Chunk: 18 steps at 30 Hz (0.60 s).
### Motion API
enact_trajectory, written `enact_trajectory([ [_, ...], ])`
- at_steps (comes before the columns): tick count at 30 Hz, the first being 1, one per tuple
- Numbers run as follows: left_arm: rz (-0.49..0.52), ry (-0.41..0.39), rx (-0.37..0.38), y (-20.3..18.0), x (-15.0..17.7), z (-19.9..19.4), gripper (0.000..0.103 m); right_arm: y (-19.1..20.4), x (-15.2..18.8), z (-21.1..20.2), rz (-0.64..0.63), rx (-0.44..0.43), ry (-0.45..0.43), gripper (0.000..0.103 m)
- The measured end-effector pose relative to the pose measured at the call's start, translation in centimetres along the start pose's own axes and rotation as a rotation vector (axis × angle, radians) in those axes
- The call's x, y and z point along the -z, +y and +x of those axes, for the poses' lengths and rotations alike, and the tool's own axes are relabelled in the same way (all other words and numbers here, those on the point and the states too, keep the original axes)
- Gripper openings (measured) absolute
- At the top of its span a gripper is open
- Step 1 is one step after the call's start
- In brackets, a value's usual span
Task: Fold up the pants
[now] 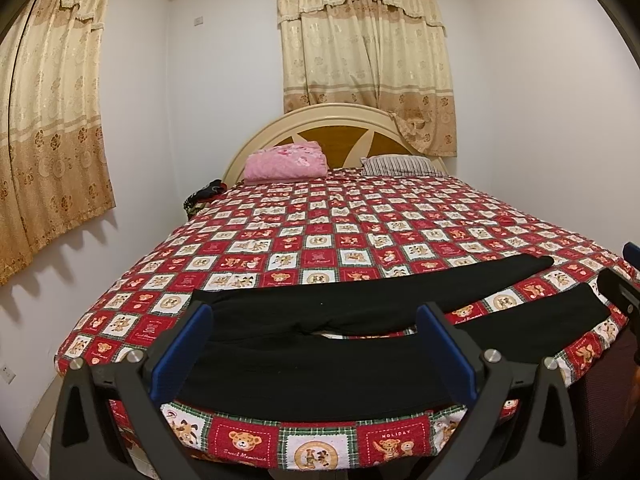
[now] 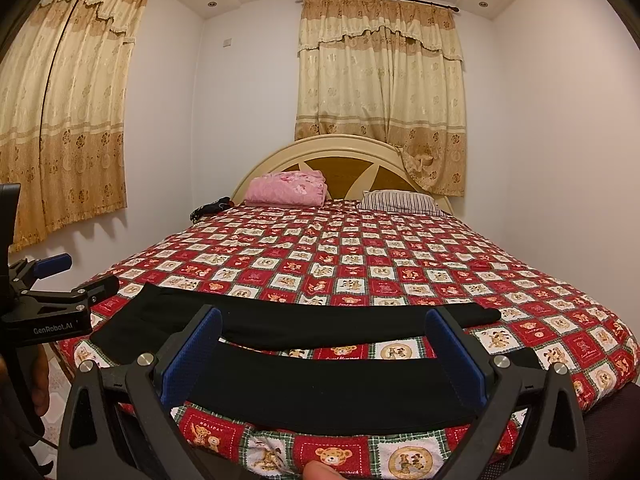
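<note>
Black pants point(image 1: 320, 376) lie flat across the foot of the bed point(image 1: 320, 248), waist to the left and both legs spread out to the right. My left gripper point(image 1: 316, 320) hovers open just above the waist and hip part, its blue pads either side of the cloth. In the right wrist view the near leg point(image 2: 320, 384) and far leg point(image 2: 340, 320) run side by side with a gap between them. My right gripper point(image 2: 324, 316) stands open over the near leg, holding nothing. The left gripper point(image 2: 80, 274) shows at the left edge, the right gripper point(image 1: 626, 272) at the right edge.
The bed carries a red teddy-bear patchwork cover point(image 2: 360, 264). A folded pink blanket point(image 1: 286, 160) and a striped pillow point(image 1: 400, 165) lie by the headboard point(image 1: 332, 132). A dark bundle point(image 1: 202, 196) sits at the bed's far left corner. Curtains point(image 1: 368, 56) hang behind. A hand point(image 2: 36, 380) holds the left gripper.
</note>
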<state>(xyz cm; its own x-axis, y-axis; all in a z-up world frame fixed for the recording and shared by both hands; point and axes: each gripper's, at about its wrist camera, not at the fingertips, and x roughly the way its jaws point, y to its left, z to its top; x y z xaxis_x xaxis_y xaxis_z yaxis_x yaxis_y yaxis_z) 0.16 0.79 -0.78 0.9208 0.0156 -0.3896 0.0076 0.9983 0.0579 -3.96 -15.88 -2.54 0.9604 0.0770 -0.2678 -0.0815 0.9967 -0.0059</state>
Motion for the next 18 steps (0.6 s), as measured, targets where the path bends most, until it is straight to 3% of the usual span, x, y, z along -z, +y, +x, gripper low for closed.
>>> enact_trajectory([
  [18,0.002,0.003,-0.002,0.34,0.23,0.04,0.103,-0.58,0.57,0.49,-0.005,0.001,0.007,0.102],
])
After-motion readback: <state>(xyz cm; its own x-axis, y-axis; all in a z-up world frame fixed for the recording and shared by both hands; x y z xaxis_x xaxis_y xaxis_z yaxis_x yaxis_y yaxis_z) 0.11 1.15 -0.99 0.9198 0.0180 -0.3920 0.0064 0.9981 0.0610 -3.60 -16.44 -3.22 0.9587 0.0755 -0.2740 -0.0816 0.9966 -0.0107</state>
